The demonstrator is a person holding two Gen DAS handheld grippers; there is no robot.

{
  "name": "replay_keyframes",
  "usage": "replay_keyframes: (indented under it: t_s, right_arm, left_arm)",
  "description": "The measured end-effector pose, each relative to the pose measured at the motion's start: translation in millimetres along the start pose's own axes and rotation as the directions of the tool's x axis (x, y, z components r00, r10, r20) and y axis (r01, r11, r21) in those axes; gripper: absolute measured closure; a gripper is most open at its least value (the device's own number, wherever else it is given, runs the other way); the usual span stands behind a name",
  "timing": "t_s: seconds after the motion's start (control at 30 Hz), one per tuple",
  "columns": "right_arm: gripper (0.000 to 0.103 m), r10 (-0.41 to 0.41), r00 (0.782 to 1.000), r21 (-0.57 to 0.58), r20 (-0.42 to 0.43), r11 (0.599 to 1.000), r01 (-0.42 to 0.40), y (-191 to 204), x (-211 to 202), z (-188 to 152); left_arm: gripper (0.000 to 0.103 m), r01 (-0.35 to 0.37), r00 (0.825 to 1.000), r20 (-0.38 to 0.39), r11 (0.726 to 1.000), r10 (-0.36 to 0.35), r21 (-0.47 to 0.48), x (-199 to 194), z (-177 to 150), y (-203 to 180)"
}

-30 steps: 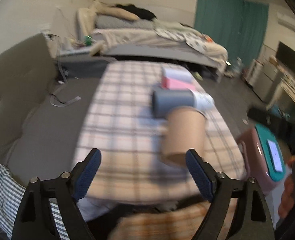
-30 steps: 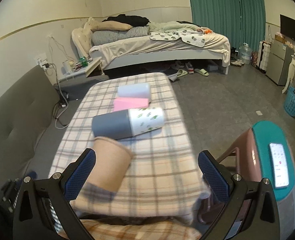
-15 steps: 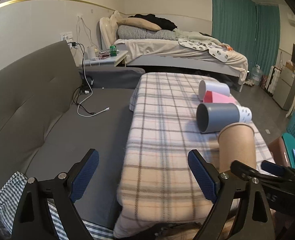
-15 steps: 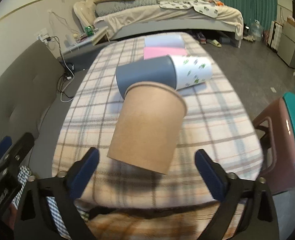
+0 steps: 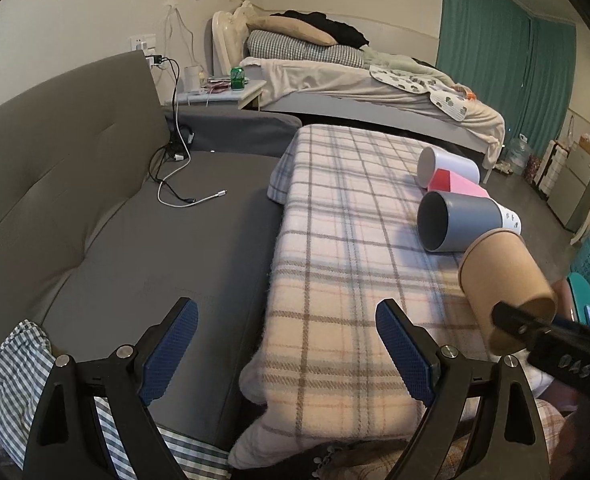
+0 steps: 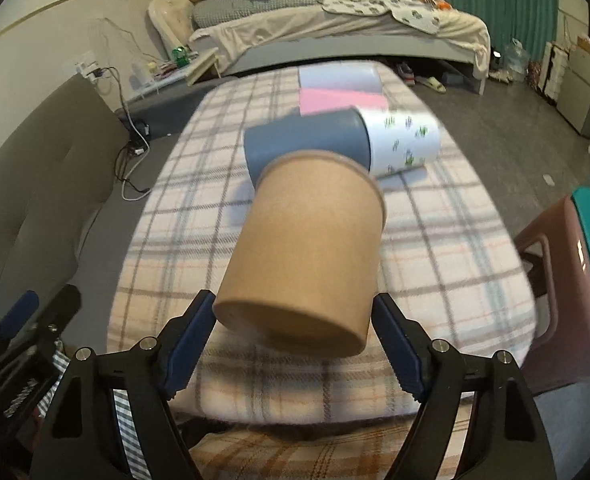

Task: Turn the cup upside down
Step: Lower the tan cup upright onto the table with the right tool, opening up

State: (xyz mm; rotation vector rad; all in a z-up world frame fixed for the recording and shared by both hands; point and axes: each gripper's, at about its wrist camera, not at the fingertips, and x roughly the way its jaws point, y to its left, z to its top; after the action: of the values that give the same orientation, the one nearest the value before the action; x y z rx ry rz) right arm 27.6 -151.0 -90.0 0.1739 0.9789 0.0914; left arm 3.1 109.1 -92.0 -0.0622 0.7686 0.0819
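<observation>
A brown paper cup [image 6: 311, 248] is held near its base between the fingers of my right gripper [image 6: 295, 340], tilted with its rim pointing away over the plaid-covered table [image 6: 447, 264]. In the left wrist view the same cup [image 5: 503, 284] shows at the right edge with the right gripper's black finger across its base. My left gripper [image 5: 287, 348] is open and empty, low at the near left corner of the table [image 5: 335, 240], over the gap beside the sofa.
A grey-and-white cup [image 5: 459, 220] lies on its side behind the brown cup, with a pink box [image 5: 459, 186] and a white cup [image 5: 447, 166] further back. A grey sofa [image 5: 95, 208] with cables is left. A brown stool with a teal top [image 6: 575, 264] stands right.
My right gripper has closed its fingers onto the brown cup's base and lifted and tilted it. My left gripper has swung left, away from the cup, towards the sofa side.
</observation>
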Motion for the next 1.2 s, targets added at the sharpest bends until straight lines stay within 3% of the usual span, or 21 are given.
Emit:
replay_keyframes:
  t_s: [0.33,0.5,0.6,0.7,0.93,1.2]
  right_arm:
    - [0.024,0.006,0.999,-0.090,0.045,0.996,-0.002,-9,-29,14]
    - [0.024,0.037,0.997,-0.132,-0.064,0.990,-0.045,-10,-26,28]
    - [0.025,0.066,0.986,-0.140,-0.154,0.986,-0.088,-7,-21,31]
    - [0.024,0.064,0.979,-0.147,-0.192,0.985,-0.093,-3,-9,31]
    - [0.025,0.055,0.984,-0.146,-0.169,0.986,-0.080,3,11,56]
    - [0.023,0.059,0.989,-0.150,-0.132,0.986,-0.079,4,19,60]
  left_arm:
    - [0.010,0.008,1.000,0.002,1.000,-0.008,0.016,-8,2,-18]
    - [0.010,0.016,1.000,-0.004,0.999,-0.015,0.040,-4,4,-30]
    - [0.010,0.020,1.000,-0.009,0.999,-0.020,0.045,0,5,-35]
    - [0.010,0.028,0.999,-0.022,0.999,-0.027,0.042,7,8,-37]
    - [0.010,0.017,1.000,-0.023,0.998,-0.016,0.059,18,13,-36]
    - [0.010,0.018,0.999,-0.027,0.998,-0.016,0.055,20,16,-32]
